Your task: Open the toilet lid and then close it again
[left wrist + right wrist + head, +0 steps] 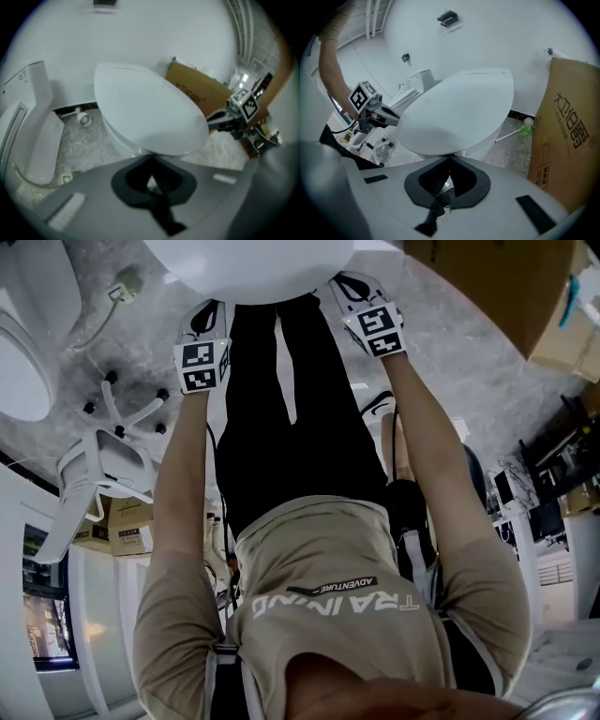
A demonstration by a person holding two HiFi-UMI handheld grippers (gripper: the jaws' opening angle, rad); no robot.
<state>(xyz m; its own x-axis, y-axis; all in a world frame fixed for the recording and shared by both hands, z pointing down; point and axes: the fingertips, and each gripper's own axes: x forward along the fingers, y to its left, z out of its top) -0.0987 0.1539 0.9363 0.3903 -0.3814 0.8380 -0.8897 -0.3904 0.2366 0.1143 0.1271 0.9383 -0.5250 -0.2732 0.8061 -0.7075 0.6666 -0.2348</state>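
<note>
The white toilet lid fills the top of the head view, lifted a little off the bowl; a gap shows under it beside the bowl. My left gripper is at the lid's front rim on the left, and my right gripper is at the rim on the right. In the left gripper view the jaws close onto the lid at its near edge. The right gripper view shows the same at its own tips under the lid. Each gripper appears in the other's view, left gripper and right gripper, touching the rim.
A second toilet stands to the left, with a tipped white swivel chair behind it. A large cardboard box leans close on the right. A green-topped bottle lies by the wall. My legs stand right before the bowl.
</note>
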